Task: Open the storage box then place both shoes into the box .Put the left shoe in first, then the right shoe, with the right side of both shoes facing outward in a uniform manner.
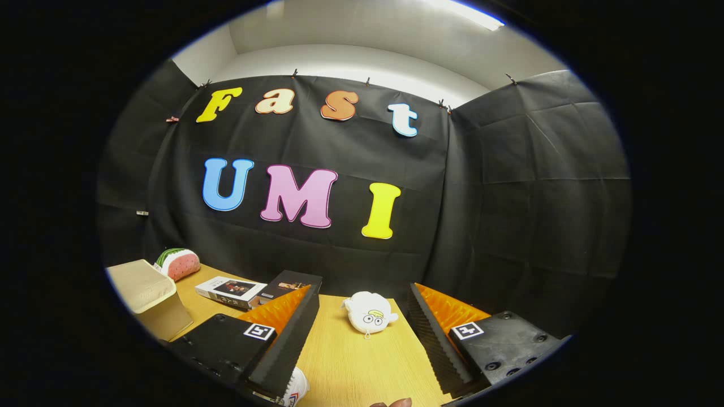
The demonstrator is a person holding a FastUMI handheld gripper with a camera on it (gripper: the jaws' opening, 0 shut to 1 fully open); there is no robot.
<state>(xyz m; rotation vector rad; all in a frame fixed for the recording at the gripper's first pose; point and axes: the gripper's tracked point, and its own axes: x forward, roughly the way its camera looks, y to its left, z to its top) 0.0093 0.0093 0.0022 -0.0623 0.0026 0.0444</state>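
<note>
My gripper (362,325) stands open above the wooden table (362,367), nothing between its two fingers. A white shoe (295,387) peeks out from under the left finger (283,345), close to me; most of it is hidden. A beige storage box (150,297) stands to the far left of the left finger, seen from its side. I cannot tell whether its lid is up.
A white plush toy with a cartoon face (369,314) lies just ahead, between the fingers. Beyond the left finger lie a white book (231,291) and a dark flat box (291,282). A watermelon-shaped plush (180,263) sits behind the storage box. Black cloth walls close the booth.
</note>
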